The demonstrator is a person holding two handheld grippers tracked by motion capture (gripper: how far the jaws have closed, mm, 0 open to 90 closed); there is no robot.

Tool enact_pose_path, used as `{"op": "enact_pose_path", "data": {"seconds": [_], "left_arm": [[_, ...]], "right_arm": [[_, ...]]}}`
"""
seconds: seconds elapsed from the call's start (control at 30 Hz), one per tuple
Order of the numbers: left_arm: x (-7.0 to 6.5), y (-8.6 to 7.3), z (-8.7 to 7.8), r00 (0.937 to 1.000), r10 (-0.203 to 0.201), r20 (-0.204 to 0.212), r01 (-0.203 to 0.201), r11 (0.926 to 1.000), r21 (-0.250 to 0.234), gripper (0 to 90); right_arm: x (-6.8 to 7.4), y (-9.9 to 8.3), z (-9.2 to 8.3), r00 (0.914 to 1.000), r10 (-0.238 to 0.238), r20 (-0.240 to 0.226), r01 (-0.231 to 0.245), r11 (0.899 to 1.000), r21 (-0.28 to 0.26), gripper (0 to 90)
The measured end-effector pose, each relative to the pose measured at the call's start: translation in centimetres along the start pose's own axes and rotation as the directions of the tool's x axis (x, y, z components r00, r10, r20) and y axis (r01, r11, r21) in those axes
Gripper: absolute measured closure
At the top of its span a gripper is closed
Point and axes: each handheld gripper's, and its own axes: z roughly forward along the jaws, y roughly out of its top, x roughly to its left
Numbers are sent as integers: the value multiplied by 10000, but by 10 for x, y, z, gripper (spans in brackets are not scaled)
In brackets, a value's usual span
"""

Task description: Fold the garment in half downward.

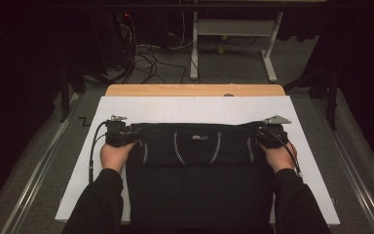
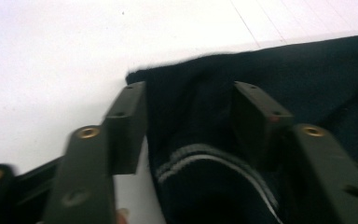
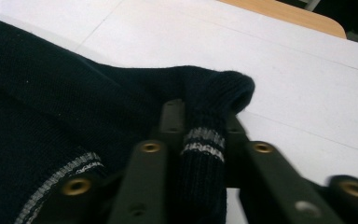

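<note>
The left gripper point(image 2: 189, 116) is sitting released, its fingers point(image 2: 128, 126) straddling the dark sweater point(image 1: 197, 161) on the table point(image 1: 195, 109). The right gripper point(image 3: 205, 126) is grasping the sweater's striped cuff point(image 3: 205, 140).

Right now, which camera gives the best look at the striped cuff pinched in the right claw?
The right gripper view: the striped cuff sits close up between the right claw jaws, its grey bands plain. The high view shows that corner of the dark garment far off, with the cuff too small to tell. The left gripper view shows the garment's other corner.

White board point(image 1: 195, 109) beyond the dark garment point(image 1: 197, 170) lies open.
</note>
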Motion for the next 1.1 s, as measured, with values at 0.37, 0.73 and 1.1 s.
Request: {"op": "enact_pose_path", "data": {"seconds": [0.37,0.73,1.1], "left_arm": [[-24,-10,-26,9921,555,1123,-489,9970,-606,363],[-47,-24,-10,9764,815,2001,-928,9945,476,379],[-57,-34,-9,9738,1460,1741,-1557,9868,435,676]], "right_arm": [[2,4,-35,9945,683,-795,-767,9913,-1074,401],[25,-9,-26,9824,402,-1824,-427,9990,-97,442],[35,-15,-21,9816,-113,-1907,196,9989,417,757]]}}
